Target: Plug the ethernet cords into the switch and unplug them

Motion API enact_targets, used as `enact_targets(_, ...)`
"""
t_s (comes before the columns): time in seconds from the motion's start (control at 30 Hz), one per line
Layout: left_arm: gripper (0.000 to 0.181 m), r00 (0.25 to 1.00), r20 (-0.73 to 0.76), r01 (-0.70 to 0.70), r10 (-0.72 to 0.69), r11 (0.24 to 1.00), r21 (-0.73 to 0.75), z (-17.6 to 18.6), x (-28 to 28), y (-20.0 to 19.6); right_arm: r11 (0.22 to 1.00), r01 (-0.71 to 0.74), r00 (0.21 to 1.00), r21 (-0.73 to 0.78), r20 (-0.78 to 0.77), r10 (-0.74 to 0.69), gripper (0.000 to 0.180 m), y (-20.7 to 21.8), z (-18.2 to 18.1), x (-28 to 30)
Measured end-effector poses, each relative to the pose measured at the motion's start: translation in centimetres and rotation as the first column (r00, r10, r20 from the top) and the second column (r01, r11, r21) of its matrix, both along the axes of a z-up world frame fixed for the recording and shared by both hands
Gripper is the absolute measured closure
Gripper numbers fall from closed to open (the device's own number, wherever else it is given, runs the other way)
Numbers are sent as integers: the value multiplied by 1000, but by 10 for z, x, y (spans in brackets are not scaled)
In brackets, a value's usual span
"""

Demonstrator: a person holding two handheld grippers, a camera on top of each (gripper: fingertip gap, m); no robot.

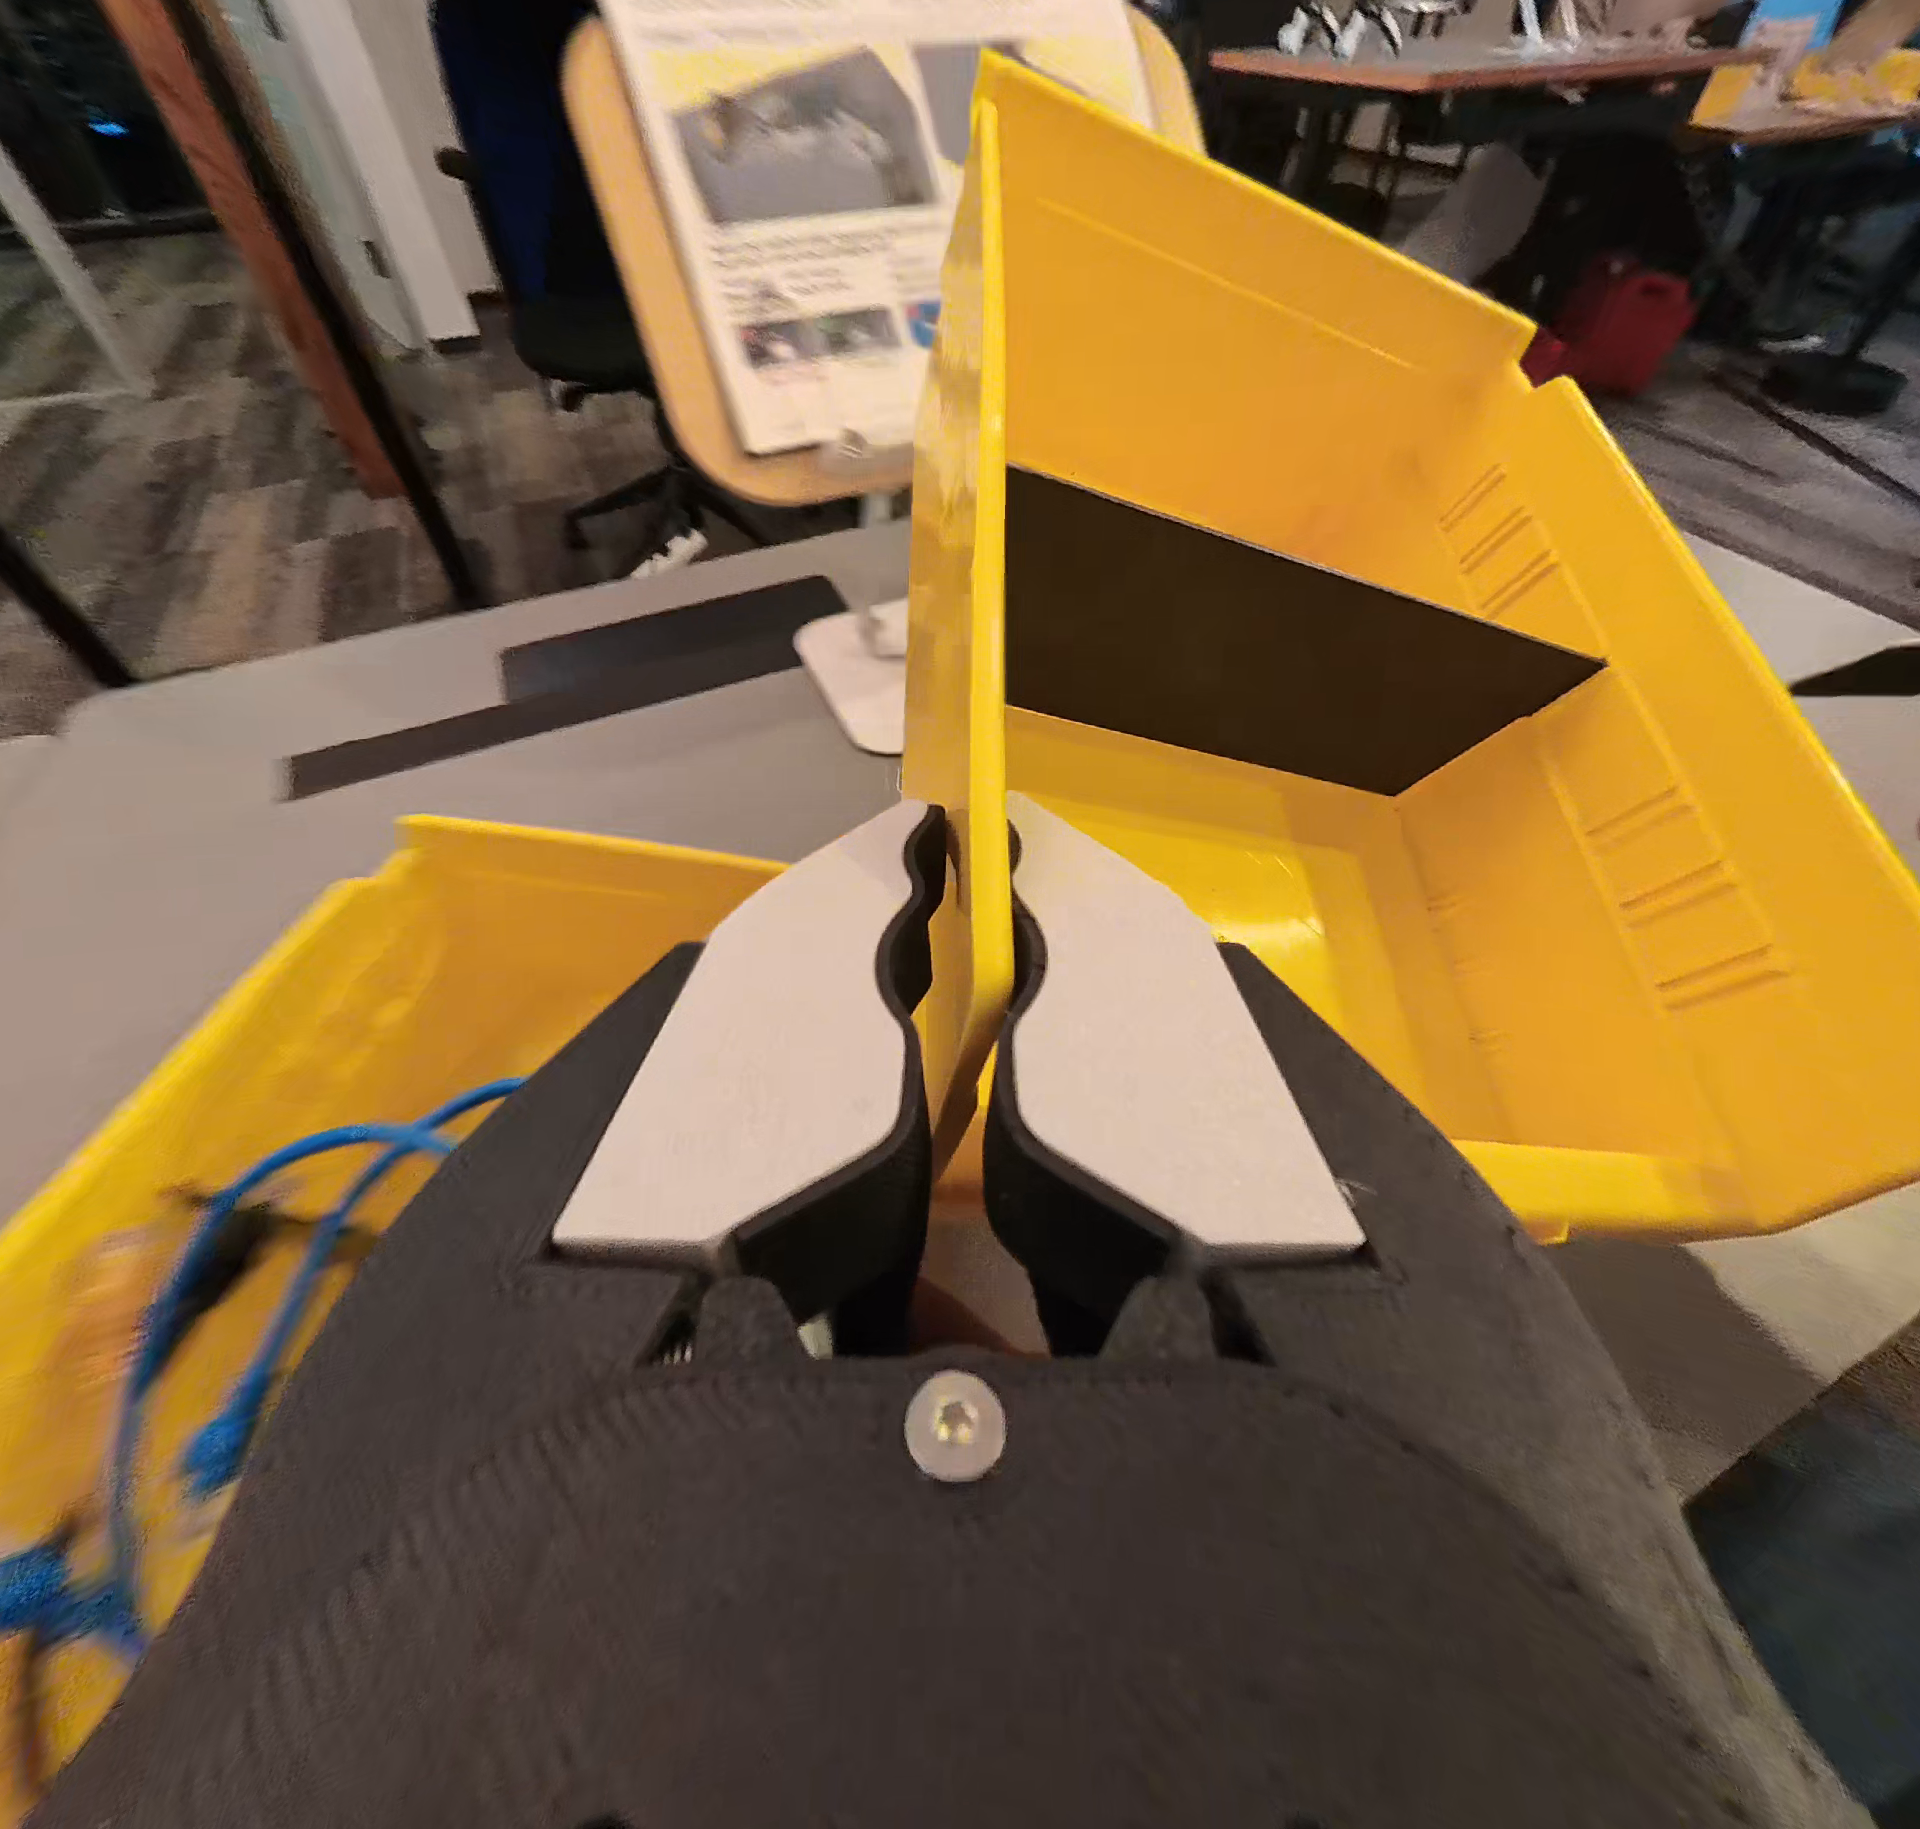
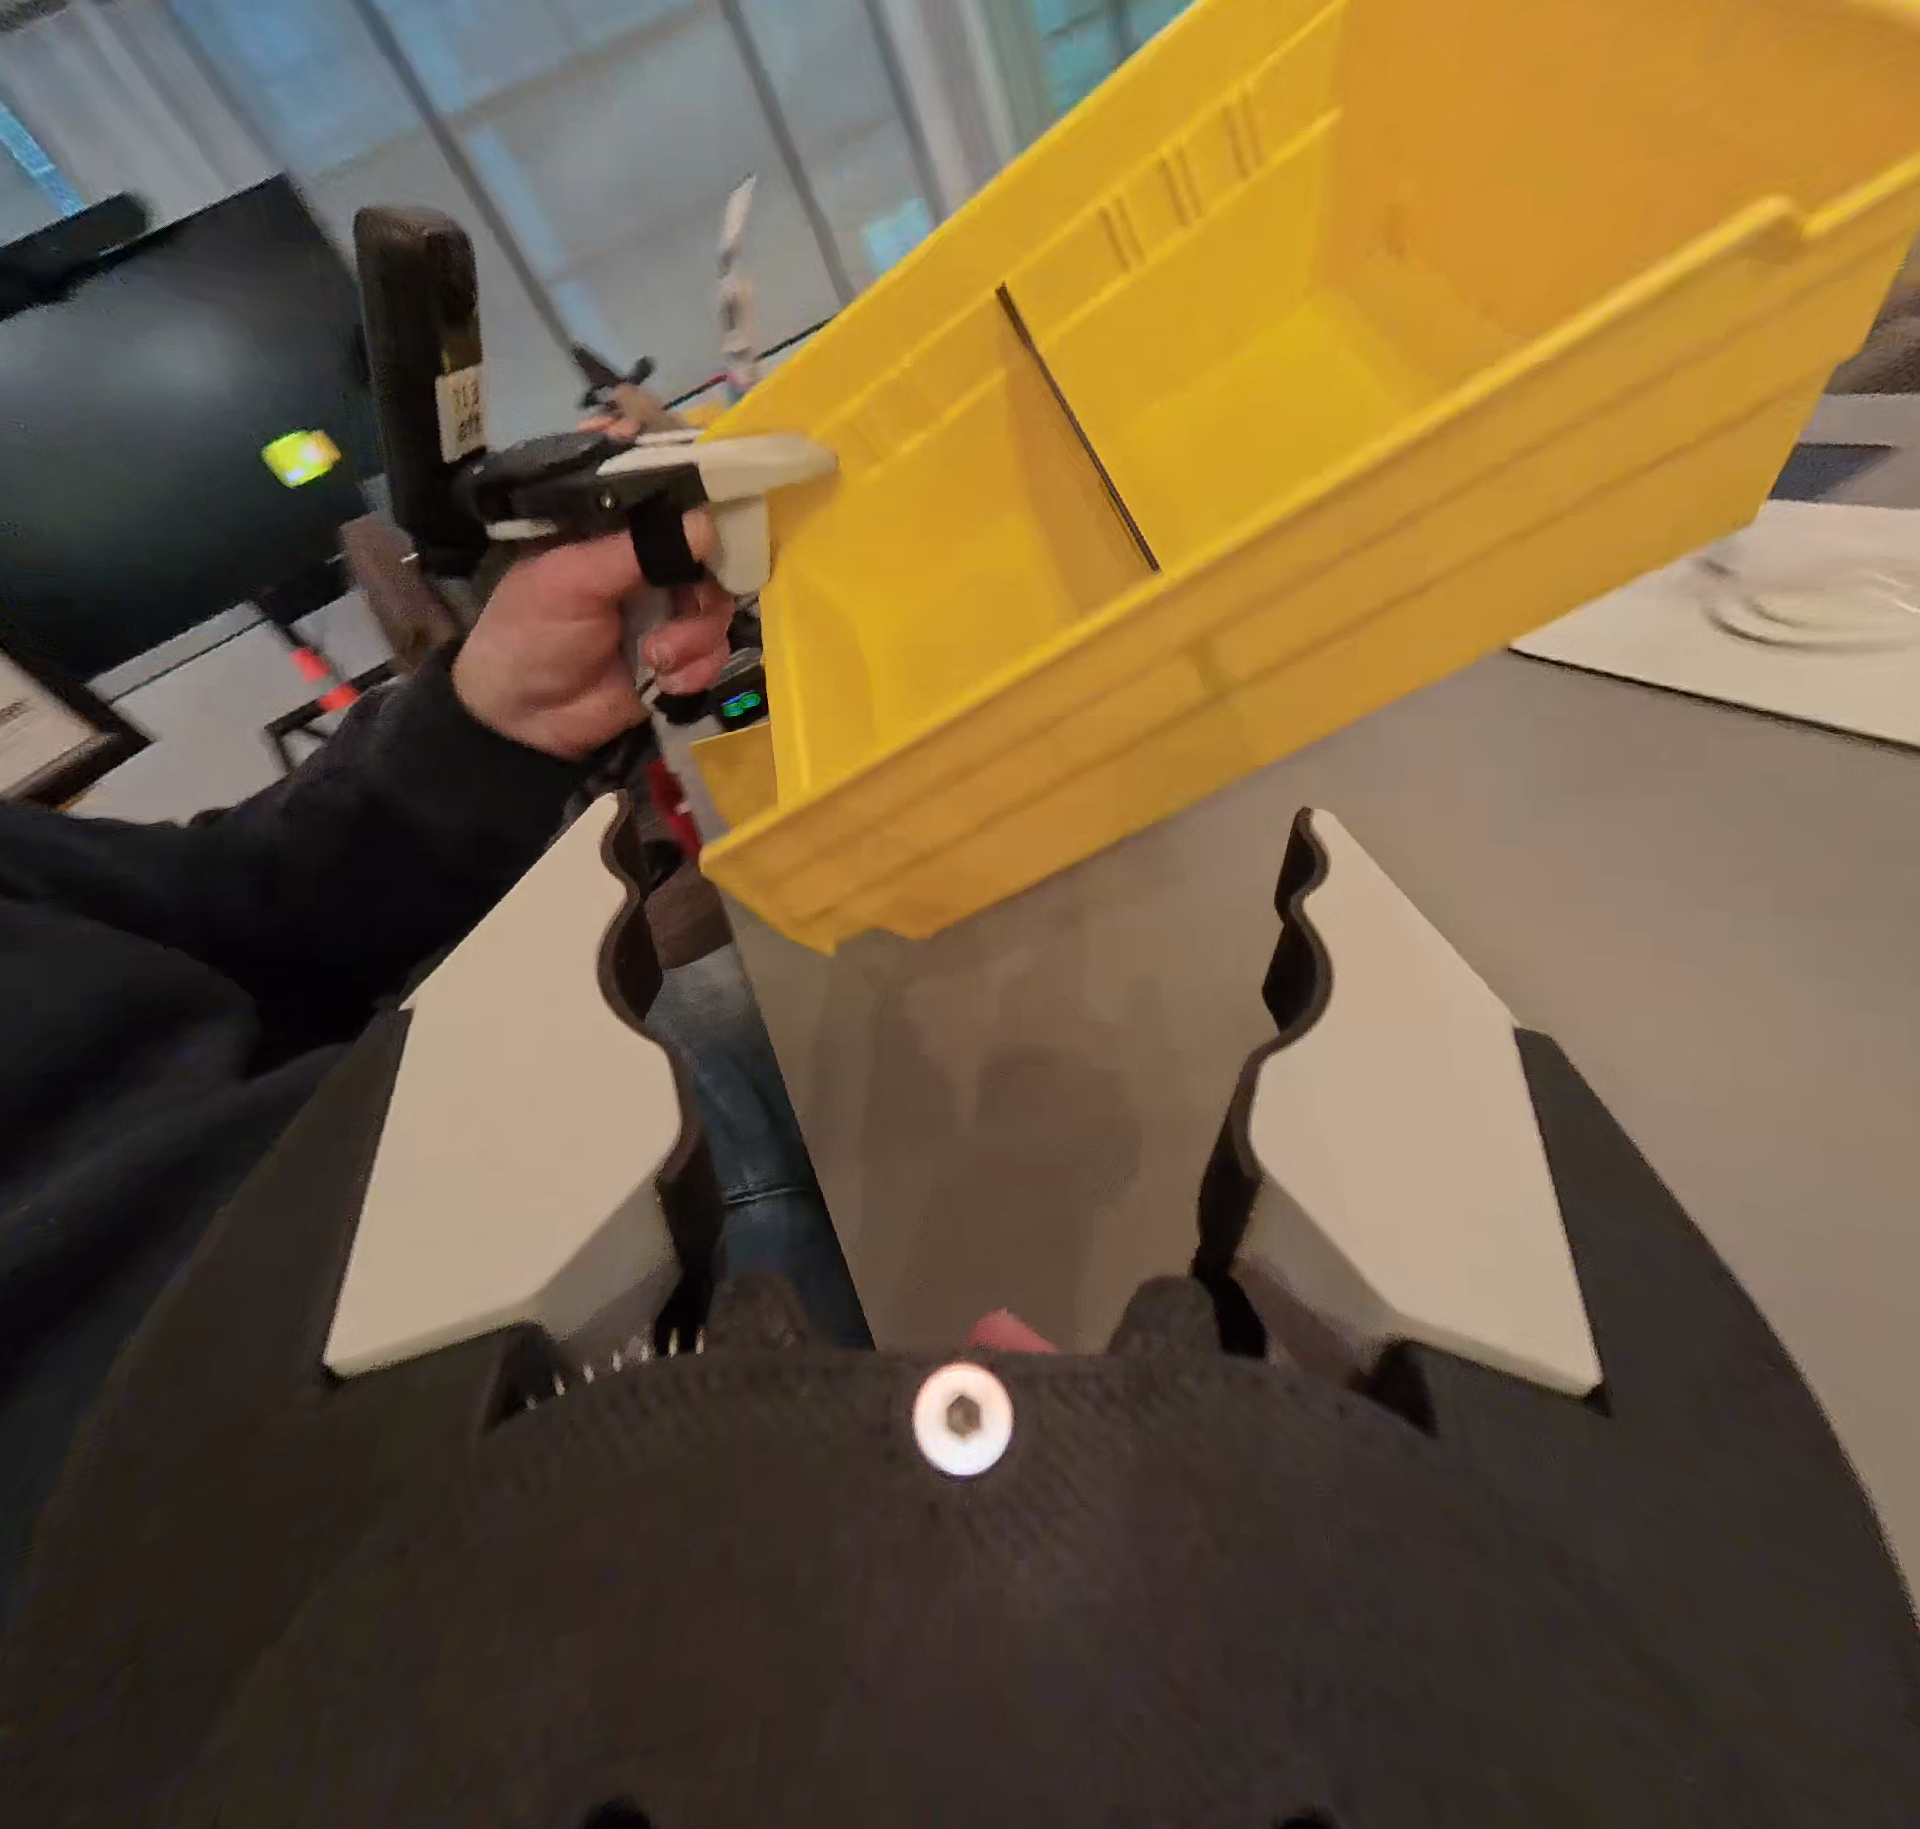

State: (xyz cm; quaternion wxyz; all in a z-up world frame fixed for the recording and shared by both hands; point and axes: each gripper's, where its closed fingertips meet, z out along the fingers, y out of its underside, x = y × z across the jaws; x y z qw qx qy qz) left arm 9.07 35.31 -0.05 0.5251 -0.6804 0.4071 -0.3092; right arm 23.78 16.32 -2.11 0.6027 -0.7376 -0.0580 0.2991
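My left gripper (image 1: pixel 971 834) is shut on the wall of a yellow plastic bin (image 1: pixel 1247 429) and holds it tilted above the grey table. The bin is empty and has a black divider (image 1: pixel 1247 636) across it. The same bin (image 2: pixel 1351 377) shows in the right wrist view, tilted in the air, with the left gripper (image 2: pixel 769 491) clamped on its end wall. A second yellow bin (image 1: pixel 343 990) sits at the lower left with blue ethernet cords (image 1: pixel 260 1260) in it. My right gripper (image 2: pixel 961 865) is open and empty over the table. No switch is in view.
A grey table (image 2: pixel 1455 896) lies below both grippers. A black strip (image 1: pixel 623 667) and a white stand base (image 1: pixel 852 678) lie on it. A white mat (image 2: pixel 1766 636) lies at the right. A person's hand and dark sleeve (image 2: pixel 312 844) hold the left gripper. My hands' fingertips stand some 25 cm from each other.
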Motion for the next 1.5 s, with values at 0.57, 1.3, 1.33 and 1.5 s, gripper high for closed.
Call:
enact_targets(0.57, 166, 969, -78, 207, -236, 940, -269, -151, 173, -134, 774, 604, 772, -188, 379, -511, 90, -62, -128, 126)
enact_targets(1.3, 115, 812, -546, -203, 204, 977, 63, -97, -199, 166, 807, 551, 726, -210, 598, -340, 177, -89, -136, 191)
enact_targets(1.33, 116, 779, -588, -231, 216, 972, 51, -113, -213, 180, 802, 558, 723, -213, 599, -344, 176, -94, -136, 195)
enact_targets(1.5, 152, 737, -667, -222, 109, 971, -86, -168, -231, 198, 764, 607, 698, -217, 606, -382, 177, -121, -136, 216)
